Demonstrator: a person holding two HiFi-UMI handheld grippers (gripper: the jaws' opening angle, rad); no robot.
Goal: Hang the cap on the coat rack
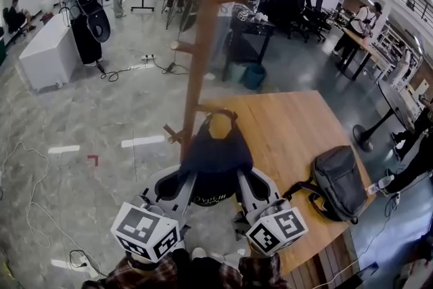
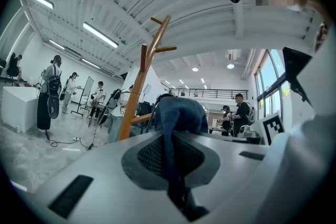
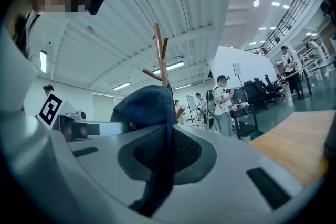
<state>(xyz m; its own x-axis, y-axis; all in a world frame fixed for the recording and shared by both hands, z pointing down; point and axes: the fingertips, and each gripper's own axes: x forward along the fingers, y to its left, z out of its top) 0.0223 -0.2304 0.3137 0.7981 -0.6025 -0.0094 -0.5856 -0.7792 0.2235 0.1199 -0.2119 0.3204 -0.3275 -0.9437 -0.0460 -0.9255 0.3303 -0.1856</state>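
Cap point(image 1: 216, 152): a line of white lettering along its near edge, partly covered, too blurred to read.

Left gripper point(image 1: 183, 176): its left cube point(image 1: 145, 232) has black-and-white square marker patterns on its faces, no letters or digits.

Right gripper point(image 1: 249, 176): its right cube point(image 1: 276, 230) carries the same kind of markers.

Floor point(image 1: 101, 118): a red corner mark point(image 1: 93, 160) and a white tape strip point(image 1: 143, 141), no writing.

No legible text anywhere.

The cap point(image 1: 216, 152) sits between the left tongs point(image 1: 180, 181) and right tongs point(image 1: 252, 183), just before the rack point(image 1: 203, 44), with a backpack point(image 1: 338, 183) on the surface point(image 1: 291, 122) to its right.
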